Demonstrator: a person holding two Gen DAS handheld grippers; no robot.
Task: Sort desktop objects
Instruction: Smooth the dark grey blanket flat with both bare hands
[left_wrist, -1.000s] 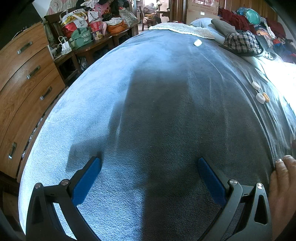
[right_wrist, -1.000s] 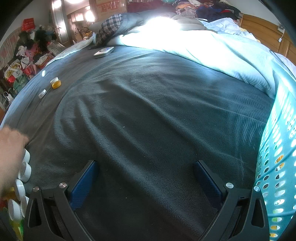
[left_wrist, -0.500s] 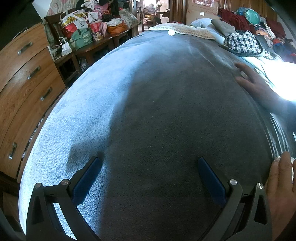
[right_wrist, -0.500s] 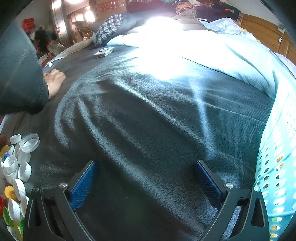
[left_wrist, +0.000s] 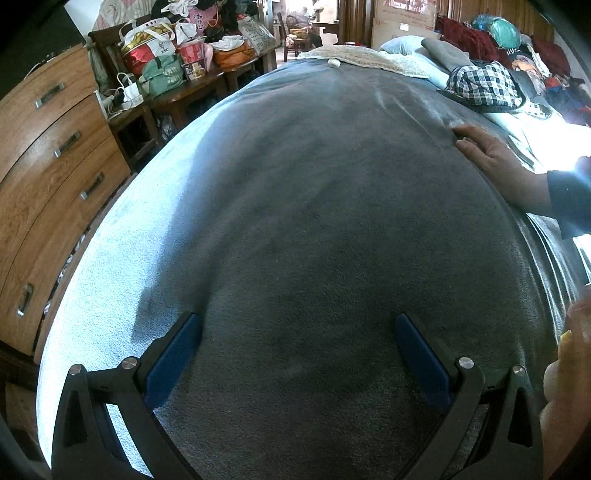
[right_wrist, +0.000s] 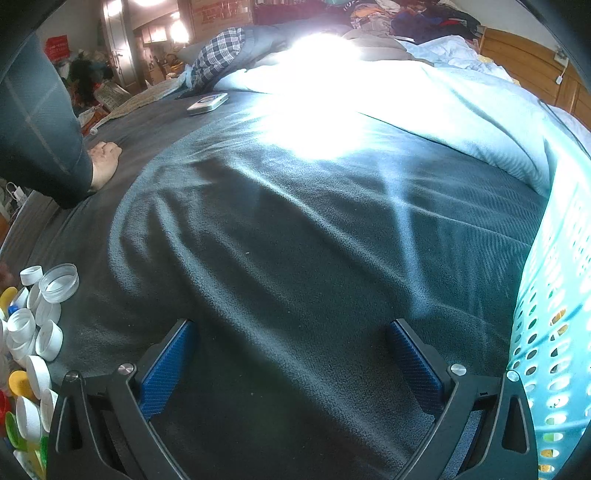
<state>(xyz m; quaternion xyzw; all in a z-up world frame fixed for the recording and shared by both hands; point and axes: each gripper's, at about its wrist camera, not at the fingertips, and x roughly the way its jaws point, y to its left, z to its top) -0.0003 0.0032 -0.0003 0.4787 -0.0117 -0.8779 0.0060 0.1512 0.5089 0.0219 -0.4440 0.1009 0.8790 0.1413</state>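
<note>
While both grippers, left (left_wrist: 295, 354) and right (right_wrist: 291, 354), are lying spread and empty, we are readying white plastic bottle caps (right_wrist: 37, 325), left of the right gripper, for gripping.

A heap of loose bottle caps (right_wrist: 31, 321), mostly white with some yellow, green and red, lies on the grey blanket (right_wrist: 295, 258); many tilt on edge. A wider clear cap (right_wrist: 59, 282) sits at the top.

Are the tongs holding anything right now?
No. The left tongs and the right tongs are both wide open, with only the grey blanket between their blue fingers. The bottle caps lie untouched beside the right tongs.
</note>
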